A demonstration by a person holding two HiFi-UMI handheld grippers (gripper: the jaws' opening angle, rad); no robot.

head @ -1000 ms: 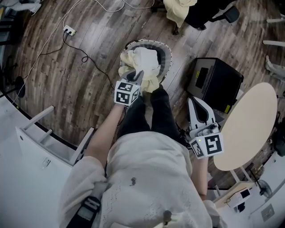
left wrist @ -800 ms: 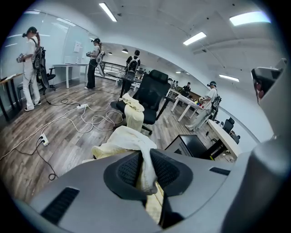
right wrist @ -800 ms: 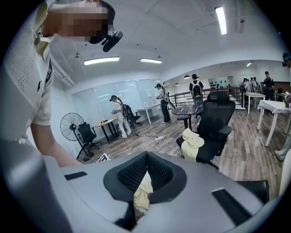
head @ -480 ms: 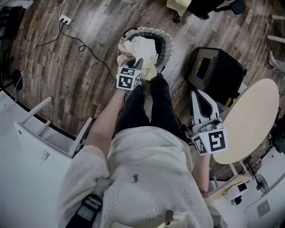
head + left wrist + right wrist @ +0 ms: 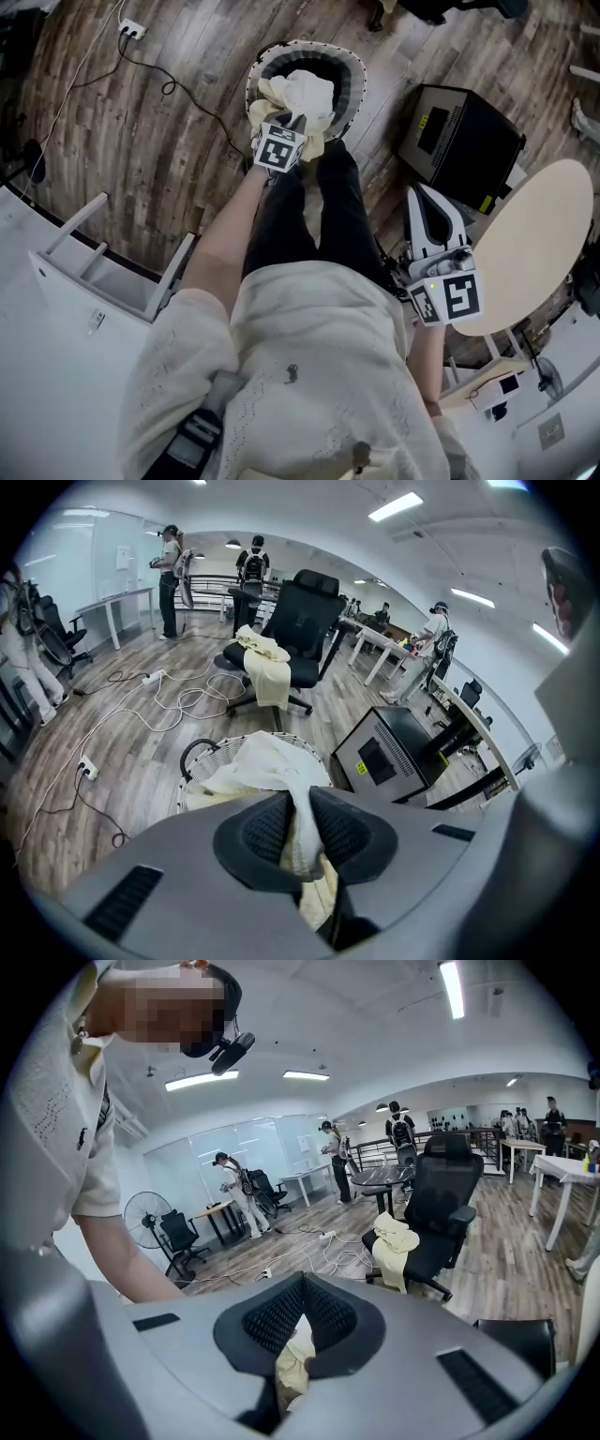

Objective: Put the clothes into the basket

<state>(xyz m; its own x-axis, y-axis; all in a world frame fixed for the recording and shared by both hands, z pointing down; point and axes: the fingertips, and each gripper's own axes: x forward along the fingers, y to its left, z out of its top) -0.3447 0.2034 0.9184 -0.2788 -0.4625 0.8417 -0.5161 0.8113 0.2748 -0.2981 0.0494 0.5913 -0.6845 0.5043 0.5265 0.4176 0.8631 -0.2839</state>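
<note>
A round woven basket (image 5: 349, 82) stands on the wood floor just ahead of the person's feet, heaped with pale yellow clothes (image 5: 269, 94). My left gripper (image 5: 298, 120) hangs over the basket's near rim, shut on a white garment (image 5: 307, 92) that spreads over the heap. In the left gripper view the white garment (image 5: 272, 761) runs up between the ribbed pads (image 5: 267, 829), with the basket (image 5: 200, 764) behind. My right gripper (image 5: 419, 194) is held at the person's right side, apart from the basket, with its jaw tips together (image 5: 301, 1285).
A black box-shaped machine (image 5: 459, 141) sits on the floor right of the basket. A round beige tabletop (image 5: 525, 253) is beside my right gripper. A cable and power strip (image 5: 131, 31) lie far left. An office chair draped with yellow cloth (image 5: 281, 639) stands beyond the basket.
My left gripper has gone down toward the basket with the white garment, which now rests lower on the heap. The right gripper has sunk a little at the person's side.
</note>
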